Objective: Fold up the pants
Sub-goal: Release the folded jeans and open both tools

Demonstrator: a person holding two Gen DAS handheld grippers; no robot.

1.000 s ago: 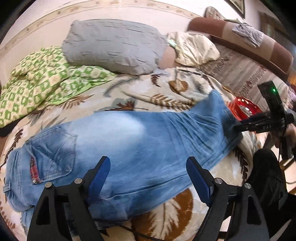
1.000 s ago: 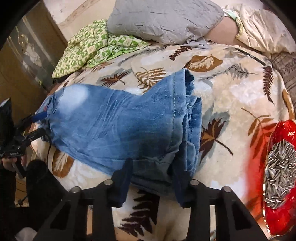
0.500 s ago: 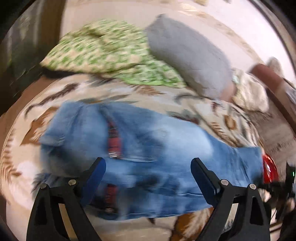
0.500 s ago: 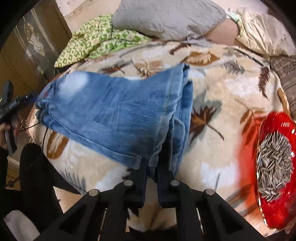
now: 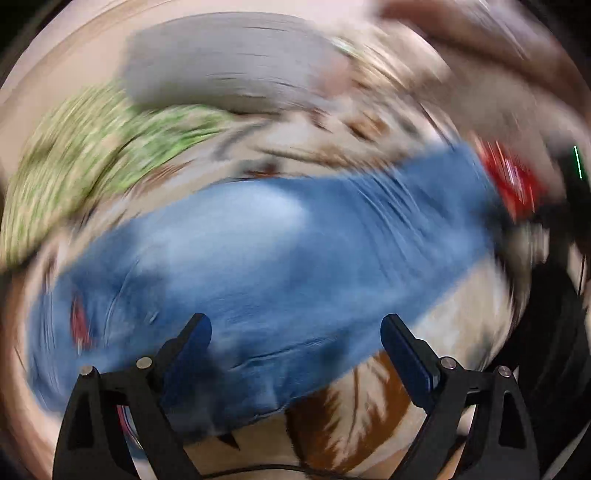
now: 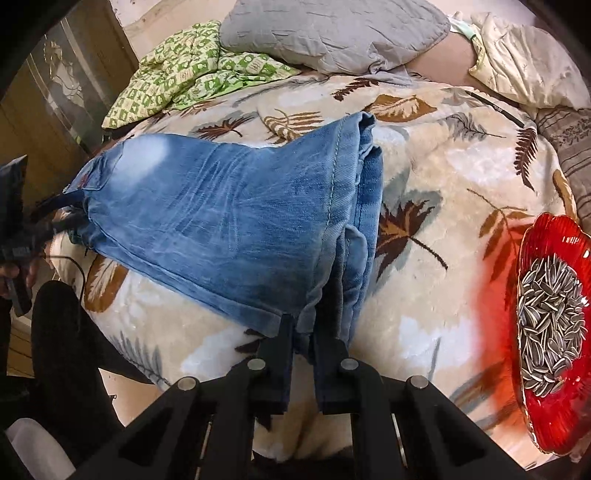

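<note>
Blue jeans (image 6: 236, 218) lie folded lengthwise across a leaf-print blanket (image 6: 443, 177) on a bed. My right gripper (image 6: 303, 328) is shut on the near corner of the jeans' leg hems. In the blurred left wrist view the jeans (image 5: 258, 258) stretch from the waist at lower left to the hems at upper right. My left gripper (image 5: 295, 332) is open, its blue-padded fingers (image 5: 194, 339) spread over the near edge of the jeans close to the waist end. The left gripper also shows at the far left of the right wrist view (image 6: 22, 236).
A red dish of sunflower seeds (image 6: 550, 325) sits at the blanket's right edge. A grey pillow (image 6: 332, 29), a green patterned cloth (image 6: 192, 74) and a cream pillow (image 6: 517, 62) lie at the back. A wooden cabinet (image 6: 55, 110) stands left.
My right gripper closed on the jeans' hem corner. My left gripper swung toward the waist and back, staying open; its view is now blurred by motion.
</note>
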